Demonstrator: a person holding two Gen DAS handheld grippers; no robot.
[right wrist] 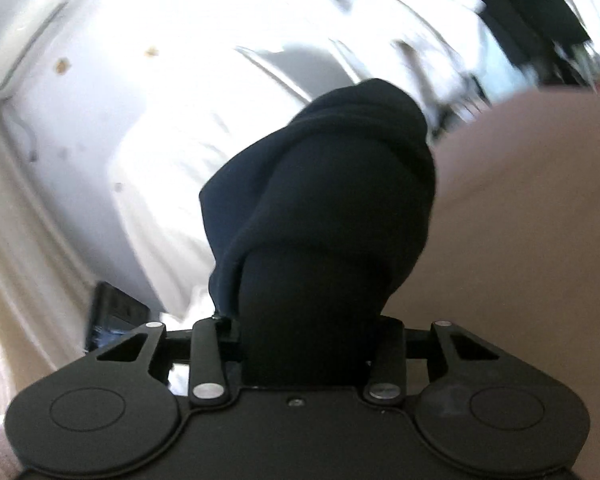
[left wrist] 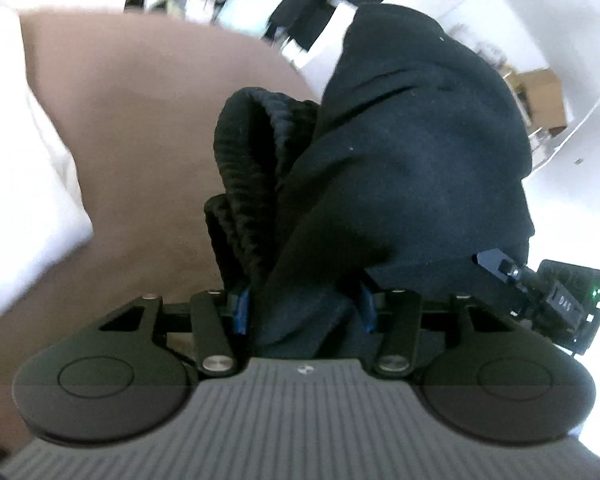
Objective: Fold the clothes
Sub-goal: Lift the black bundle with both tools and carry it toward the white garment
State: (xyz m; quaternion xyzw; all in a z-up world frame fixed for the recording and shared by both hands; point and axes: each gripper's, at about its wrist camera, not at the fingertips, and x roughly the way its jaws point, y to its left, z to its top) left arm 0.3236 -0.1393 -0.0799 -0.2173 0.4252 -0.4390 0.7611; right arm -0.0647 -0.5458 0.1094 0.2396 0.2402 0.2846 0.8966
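Observation:
A dark navy garment [left wrist: 400,160] hangs bunched in front of me, its black ribbed band [left wrist: 252,160] folded over on the left side. My left gripper [left wrist: 303,308] is shut on a thick bundle of this cloth, and the blue pads [left wrist: 240,314] press into it from both sides. In the right wrist view the same dark garment [right wrist: 328,200] rises as a rounded lump out of my right gripper [right wrist: 304,332]. That gripper is shut on the cloth, which hides its fingertips.
A brown bed cover [left wrist: 140,140] lies under the garment, with a white pillow [left wrist: 24,168] at its left. White bedding [right wrist: 188,128] and the brown cover [right wrist: 520,248] fill the right wrist view. A black device with a green light [left wrist: 568,300] sits at the right.

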